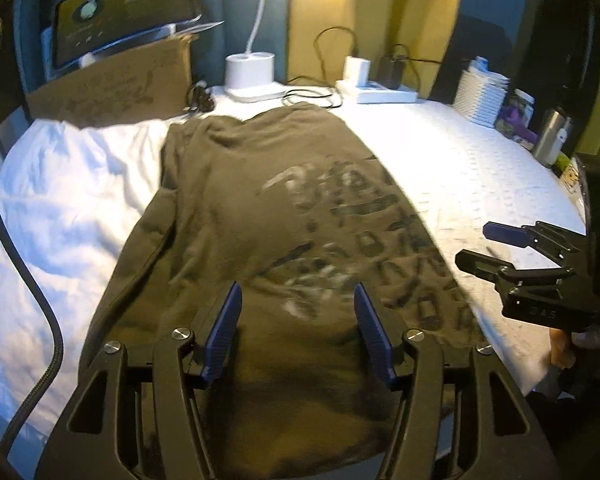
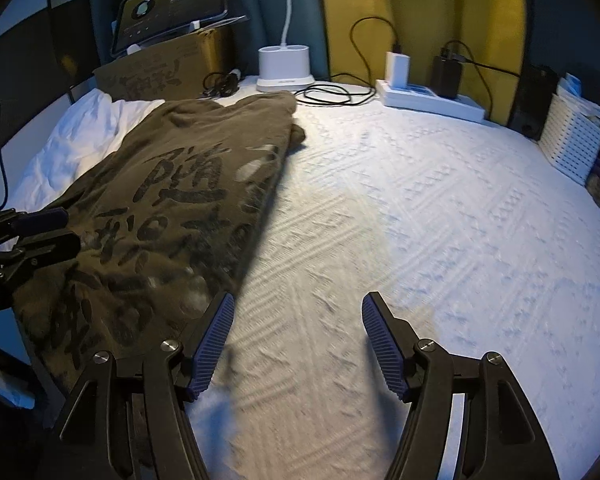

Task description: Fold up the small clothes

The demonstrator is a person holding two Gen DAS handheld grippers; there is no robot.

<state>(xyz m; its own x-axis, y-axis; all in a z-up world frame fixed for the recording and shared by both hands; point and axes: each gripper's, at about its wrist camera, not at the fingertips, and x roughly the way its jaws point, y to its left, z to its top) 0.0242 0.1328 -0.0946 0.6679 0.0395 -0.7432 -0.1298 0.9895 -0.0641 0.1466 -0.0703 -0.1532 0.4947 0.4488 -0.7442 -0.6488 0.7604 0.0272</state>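
Olive shirt point(image 1: 240, 216) lies flat on the white bed point(image 2: 420, 220), toward 10 o'clock in the right view. Left gripper point(image 1: 298, 332) hangs over it, jaws apart, empty; right gripper point(image 2: 298, 344) over bare cover, also apart.

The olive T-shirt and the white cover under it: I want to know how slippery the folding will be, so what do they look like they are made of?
The olive T-shirt looks like soft matte knit, probably cotton: it drapes in loose wrinkles, and its printed characters are partly worn. The white cover looks like quilted or embossed textile, with raised zigzag ridges and no sheen, so likely some grip.
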